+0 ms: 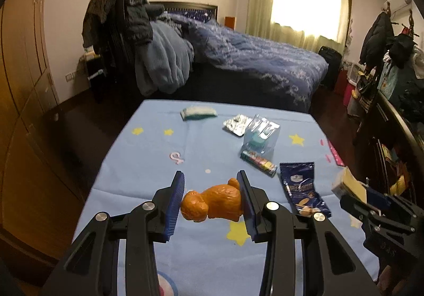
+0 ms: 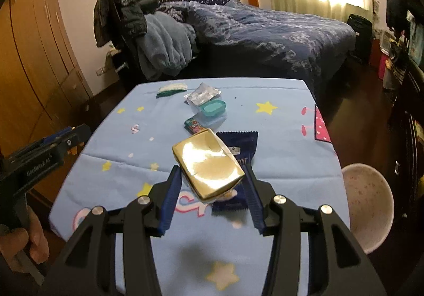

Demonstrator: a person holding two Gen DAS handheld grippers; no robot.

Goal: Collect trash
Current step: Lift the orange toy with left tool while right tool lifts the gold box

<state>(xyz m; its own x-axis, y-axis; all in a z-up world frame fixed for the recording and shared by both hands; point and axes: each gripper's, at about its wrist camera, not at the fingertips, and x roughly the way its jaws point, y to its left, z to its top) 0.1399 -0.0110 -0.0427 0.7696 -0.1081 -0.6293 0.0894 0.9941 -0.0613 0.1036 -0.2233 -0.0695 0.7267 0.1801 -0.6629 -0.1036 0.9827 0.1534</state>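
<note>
White lettering is seen on the left gripper [image 2: 39, 160] body, too blurred to be read; print on the dark blue packet [image 1: 304, 190] is likewise illegible.

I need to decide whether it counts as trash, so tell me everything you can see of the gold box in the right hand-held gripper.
The shiny gold rectangular box looks like glossy cardboard, with bright glare across its broad top face. It is closed, tilted, one corner pointing down, and lifted above the light blue star-print tablecloth. The right hand-held gripper pinches it between blue ribbed pads. Behind it lies a dark blue foil wrapper, apart from it. No print is readable.
</note>
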